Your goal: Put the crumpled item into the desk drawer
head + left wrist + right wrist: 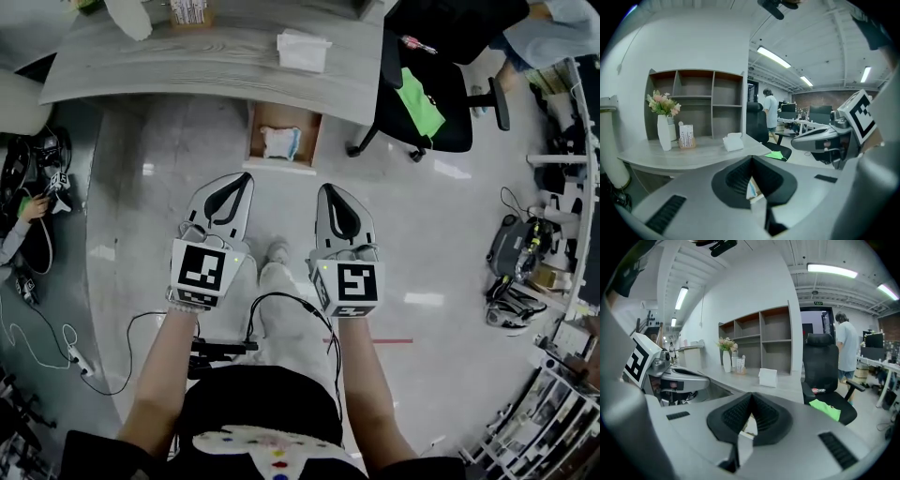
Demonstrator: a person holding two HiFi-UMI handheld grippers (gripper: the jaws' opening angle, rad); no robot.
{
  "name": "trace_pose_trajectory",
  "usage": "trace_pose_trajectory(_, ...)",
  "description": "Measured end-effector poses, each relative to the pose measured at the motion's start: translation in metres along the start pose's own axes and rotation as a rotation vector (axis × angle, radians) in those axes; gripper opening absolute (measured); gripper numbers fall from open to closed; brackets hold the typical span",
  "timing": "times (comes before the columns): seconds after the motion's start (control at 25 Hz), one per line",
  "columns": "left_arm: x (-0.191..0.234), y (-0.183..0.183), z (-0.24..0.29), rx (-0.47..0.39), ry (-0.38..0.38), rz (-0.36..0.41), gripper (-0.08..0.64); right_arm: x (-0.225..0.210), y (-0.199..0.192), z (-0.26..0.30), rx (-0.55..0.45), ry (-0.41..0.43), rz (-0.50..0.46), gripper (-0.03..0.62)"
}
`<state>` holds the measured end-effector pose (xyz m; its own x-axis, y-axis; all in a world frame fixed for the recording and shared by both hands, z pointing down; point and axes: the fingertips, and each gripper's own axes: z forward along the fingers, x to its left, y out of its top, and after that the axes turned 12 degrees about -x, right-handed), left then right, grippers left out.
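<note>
Left gripper [242,180]: jaws closed flat on each other with nothing between them. It hangs on the near side of the desk [187,56], pointing toward it.

Right gripper [326,190]: same deal, pads pressed together and empty, just right of the left one.

Crumpled item [280,142]: a white-and-blue wad lying inside the drawer [254,136], roughly in the middle.

Drawer: pulled out from under the desk's near edge and wide open, well beyond both tools.

Where we are: we'd say the drop is done. What's left, if anything, is shutting the drawer.

Risk 1: if we shove the drawer in with closed tips, a push on one corner could skew it on its runners and jam it.

Risk 2: we can't tell how high the wad sits against the drawer's rim. If it pokes above, it could catch under the desk edge and get dragged out or crushed.

Risk 3: reaching back in with the jaws could nudge the wad over the low near wall onto the floor.

Risk 4: the office chair [450,94] sits at the right, near the drawer. A wide swing with the right tool could clip it.

Desk top: the white box [303,50] is clear of all this.
</note>
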<state>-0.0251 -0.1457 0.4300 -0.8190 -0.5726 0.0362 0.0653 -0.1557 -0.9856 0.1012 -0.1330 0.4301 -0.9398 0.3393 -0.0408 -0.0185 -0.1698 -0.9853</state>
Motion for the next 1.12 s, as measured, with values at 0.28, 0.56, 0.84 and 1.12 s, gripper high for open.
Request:
trace_pose_trajectory(0.28,-0.01,0.043,-0.018,-0.045,-0.032,0.047,0.011,0.012,0.034,-0.013,-0.03,0.024,-0.027,0.005)
trace_pose_trajectory(0.56,-0.03,0.08,-0.033,-0.081,-0.122,0.13,0.012,0.02,0.068,-0.029,-0.073,0.046,-0.06,0.005)
trace_pose_trajectory(0.84,-0.038,0.111,-0.051,-0.145,-0.151,0.152,0.012,0.031,0.095,-0.043,-0.109,0.063,-0.083,0.005)
trace_pose_trajectory(1.12,-0.028,0.129,-0.061,-0.159,-0.105,0.126,0.012,0.038,0.123,-0.051,-0.155,0.093,-0.122,0.005)
